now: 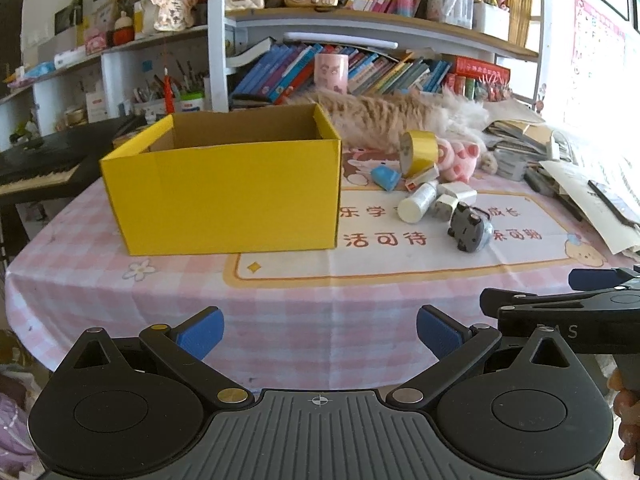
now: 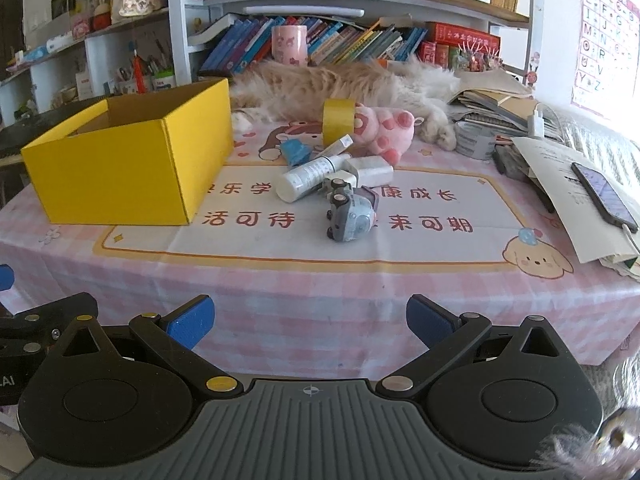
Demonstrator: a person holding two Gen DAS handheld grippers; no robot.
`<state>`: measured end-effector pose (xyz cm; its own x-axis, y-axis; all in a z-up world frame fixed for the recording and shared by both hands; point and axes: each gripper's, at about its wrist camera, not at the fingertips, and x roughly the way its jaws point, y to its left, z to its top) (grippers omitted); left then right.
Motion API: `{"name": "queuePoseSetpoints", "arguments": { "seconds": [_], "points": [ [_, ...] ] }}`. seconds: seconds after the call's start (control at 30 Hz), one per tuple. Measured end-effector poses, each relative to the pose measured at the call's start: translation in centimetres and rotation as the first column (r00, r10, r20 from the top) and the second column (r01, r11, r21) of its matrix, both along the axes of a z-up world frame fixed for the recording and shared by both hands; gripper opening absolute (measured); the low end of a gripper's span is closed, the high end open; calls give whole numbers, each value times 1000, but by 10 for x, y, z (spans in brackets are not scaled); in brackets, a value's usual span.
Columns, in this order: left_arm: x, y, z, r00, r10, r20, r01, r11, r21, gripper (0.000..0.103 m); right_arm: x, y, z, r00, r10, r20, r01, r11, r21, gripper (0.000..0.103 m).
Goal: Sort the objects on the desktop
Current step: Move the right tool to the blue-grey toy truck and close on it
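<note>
Left gripper (image 1: 320,334): hovering spread, holding nothing
Right gripper (image 2: 310,324): hovering spread, holding nothing
Box (image 1: 224,196): sitting beside toy car (image 1: 470,228)

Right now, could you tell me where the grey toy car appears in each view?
Left wrist: grey toy car, right of centre, right of the yellow box.
Right wrist: car near centre, box at left.
Shared landmark: the white bottle just behind it.
</note>
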<state>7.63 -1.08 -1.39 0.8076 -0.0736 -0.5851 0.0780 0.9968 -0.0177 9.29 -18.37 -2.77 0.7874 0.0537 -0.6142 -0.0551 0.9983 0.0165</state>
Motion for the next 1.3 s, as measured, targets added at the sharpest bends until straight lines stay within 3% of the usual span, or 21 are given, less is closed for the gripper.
{"name": "queuePoseSetpoints", "arguments": {
  "seconds": [0.53,0.6,0.73,1.3],
  "points": [
    [61,-36,-1,999,-34,-24,34,999,20,103,73,-31,3,998,65,-23,-65,998,-16,99],
    [66,-41,-1,999,-41,-24,42,999,25,103,82,-35,3,997,68,-32,-68,998,-16,86],
    [75,-51,-1,998,-51,-30,53,998,46,103,101,-42,-2,995,75,-69,-77,997,-14,77],
    [103,-83,-4,996,-36,-78,44,995,93,103,167,-62,-26,976,132,-172,-125,991,49,75]
  ]
}}
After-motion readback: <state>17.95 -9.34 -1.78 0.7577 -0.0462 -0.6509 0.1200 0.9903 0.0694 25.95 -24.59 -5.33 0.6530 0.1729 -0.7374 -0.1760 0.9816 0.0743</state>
